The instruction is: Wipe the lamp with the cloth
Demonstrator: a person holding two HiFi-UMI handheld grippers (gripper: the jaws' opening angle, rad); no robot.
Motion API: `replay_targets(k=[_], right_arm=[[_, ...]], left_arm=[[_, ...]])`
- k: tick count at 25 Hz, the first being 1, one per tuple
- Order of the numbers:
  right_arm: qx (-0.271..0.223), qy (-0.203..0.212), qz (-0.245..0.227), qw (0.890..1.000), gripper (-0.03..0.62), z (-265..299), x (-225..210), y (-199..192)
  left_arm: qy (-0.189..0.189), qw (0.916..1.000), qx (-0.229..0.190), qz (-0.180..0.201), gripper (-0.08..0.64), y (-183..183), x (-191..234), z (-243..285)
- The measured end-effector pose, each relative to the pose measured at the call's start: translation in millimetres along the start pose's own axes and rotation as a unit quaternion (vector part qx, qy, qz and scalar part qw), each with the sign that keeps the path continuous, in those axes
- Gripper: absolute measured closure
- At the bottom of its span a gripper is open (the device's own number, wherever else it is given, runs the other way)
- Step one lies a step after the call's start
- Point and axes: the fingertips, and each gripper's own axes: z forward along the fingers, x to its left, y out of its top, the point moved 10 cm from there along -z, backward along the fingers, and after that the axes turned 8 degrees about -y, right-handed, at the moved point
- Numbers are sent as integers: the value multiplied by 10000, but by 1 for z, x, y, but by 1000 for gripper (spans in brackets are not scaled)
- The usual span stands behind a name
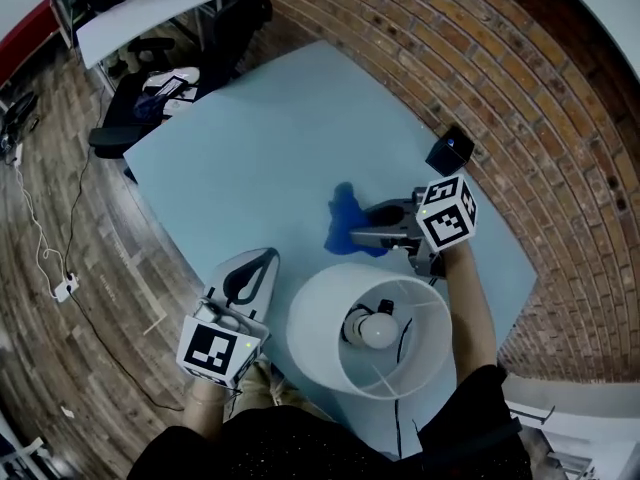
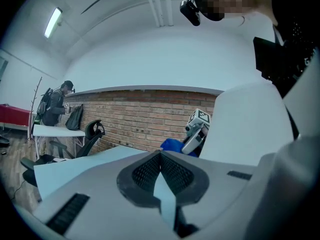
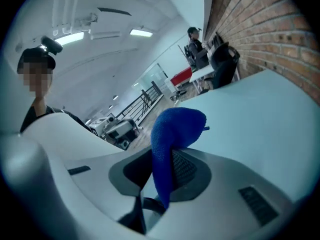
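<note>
Lamps: one white lamp with a round drum shade [image 1: 318,318]
Bulbs: one round white bulb [image 1: 380,330]
Cloths: one blue fabric cloth [image 1: 345,216]
Grippers: two, the left gripper [image 1: 268,255] and the right gripper [image 1: 353,236]
Marker cubes: two, one on each gripper
Benches: one pale blue bench [image 1: 250,148]
Boxes: one small black box [image 1: 449,151]
Chairs: two black office chairs [image 1: 240,8]
Tables: one white table [image 1: 140,10]
People: two, the person holding the grippers [image 1: 300,448] and a distant standing person [image 2: 59,101]
</note>
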Motion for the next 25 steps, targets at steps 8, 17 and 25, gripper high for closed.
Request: replay_targets(k=[8,17,25], right_arm=[[-1535,-1236,-268,9800,512,-99,119,33],[-3366,-2917,787,8919,512,-141,232,63],[-3528,-4941,1334,7833,512,-90,313,84]], left_arm=[[-534,9975,-448,129,552,25,0,-5],[-2815,9581,-290,447,551,69,61,46],[-4103,9114,-129,305,552,82,81,51]])
